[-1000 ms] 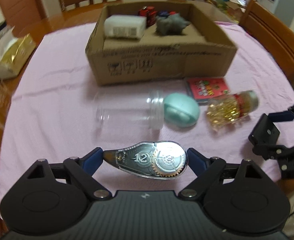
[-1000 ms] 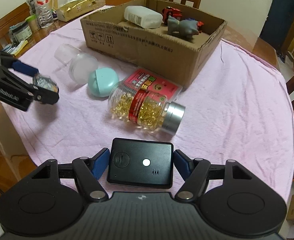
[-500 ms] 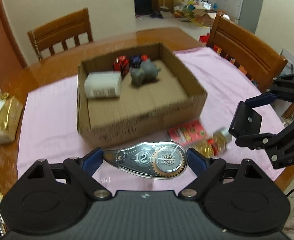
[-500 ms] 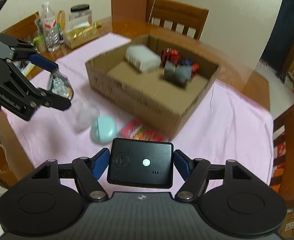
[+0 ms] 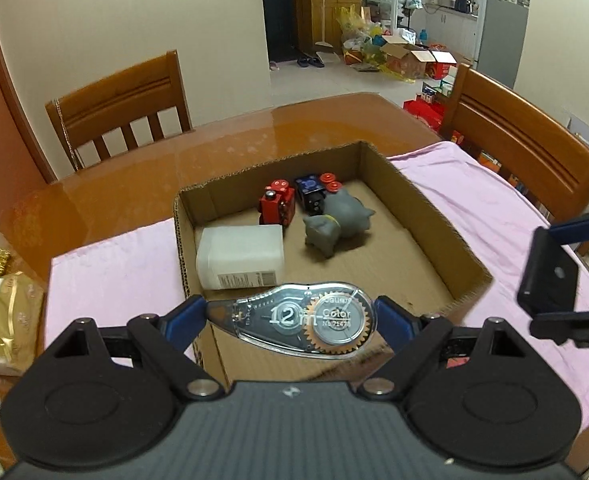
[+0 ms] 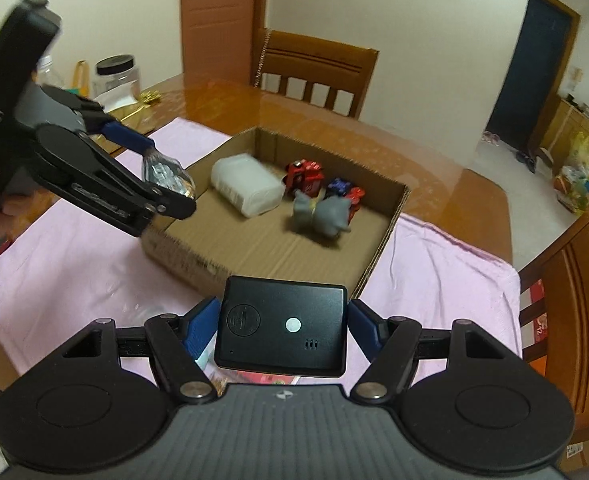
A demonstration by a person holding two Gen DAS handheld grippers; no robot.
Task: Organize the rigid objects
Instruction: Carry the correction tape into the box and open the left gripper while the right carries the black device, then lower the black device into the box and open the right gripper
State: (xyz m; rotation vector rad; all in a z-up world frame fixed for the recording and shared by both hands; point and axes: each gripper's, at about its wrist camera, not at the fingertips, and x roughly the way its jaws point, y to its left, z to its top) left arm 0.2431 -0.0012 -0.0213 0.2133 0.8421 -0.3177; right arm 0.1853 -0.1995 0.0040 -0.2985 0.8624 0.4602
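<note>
Left wrist view: left tongs (image 5: 290, 316) clenched on a clear teardrop-shaped plastic correction-tape dispenser (image 5: 294, 320), held above the near wall of the open brown cardboard box (image 5: 426, 216).
Right wrist view: right tongs (image 6: 280, 330) clenched on a flat black rectangular plastic device (image 6: 280, 330), also above the box's near wall.
Inside the box: white plastic bottle (image 5: 240, 256) lying at left, grey toy animal (image 5: 336, 222) beside it, red toy (image 5: 277, 206) and blue toy (image 5: 312, 194) behind.
Under the box: pink cloth (image 5: 490, 216) on the wooden table (image 5: 222, 148).

The clear correction tape (image 5: 294, 320) has a big "12 m" on it, and the word "Color" with a small number on its round wheel
</note>
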